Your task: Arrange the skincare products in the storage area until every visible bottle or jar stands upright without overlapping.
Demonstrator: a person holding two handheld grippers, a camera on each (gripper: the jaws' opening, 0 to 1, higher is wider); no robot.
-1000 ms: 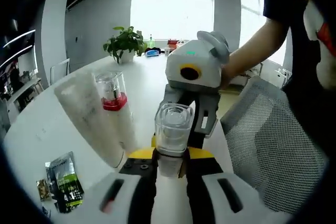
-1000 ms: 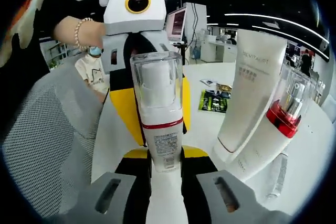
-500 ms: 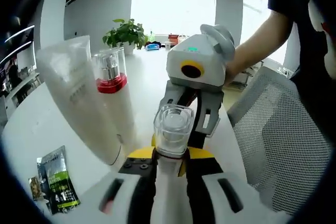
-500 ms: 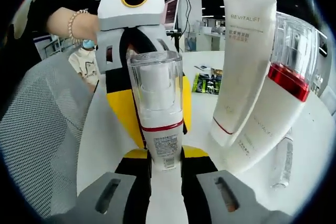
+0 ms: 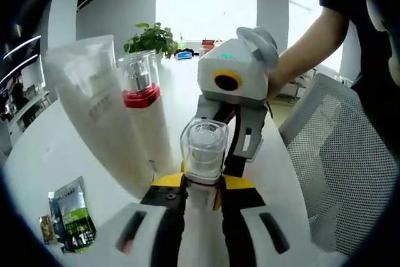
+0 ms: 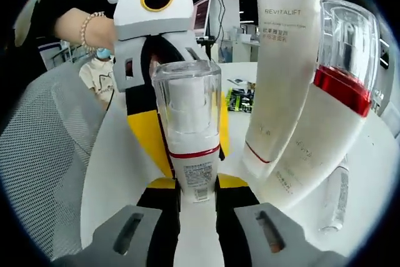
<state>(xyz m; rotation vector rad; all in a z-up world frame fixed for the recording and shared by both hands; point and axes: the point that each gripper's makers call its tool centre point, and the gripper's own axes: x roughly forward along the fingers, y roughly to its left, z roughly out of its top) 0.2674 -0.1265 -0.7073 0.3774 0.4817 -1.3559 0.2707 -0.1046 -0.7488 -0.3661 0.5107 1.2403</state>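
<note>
A white pump bottle (image 5: 203, 154) with a clear cap and a thin red ring (image 6: 190, 136) stands upright between both grippers. My left gripper (image 5: 200, 187) is shut on its lower body, and my right gripper (image 6: 196, 191) is shut on it from the opposite side. Behind the bottle in the left gripper view are the right gripper's fingers (image 5: 247, 139); in the right gripper view the left gripper's yellow fingers (image 6: 147, 136) flank it. A white REVITALIFT tube (image 6: 281, 73) stands cap-down and tilted. A white bottle with a red collar (image 6: 340, 85) leans against the tube.
A green sachet (image 5: 74, 214) lies flat on the white table (image 5: 37, 154). A small clear tube (image 6: 334, 198) lies beside the red-collared bottle. A grey mesh chair (image 5: 350, 167) is at the table's edge. A potted plant (image 5: 150, 39) is at the far end.
Both views have shifted; the tube and the red-collared bottle now look closer and more upright. Both grippers stay shut on the pump bottle.
</note>
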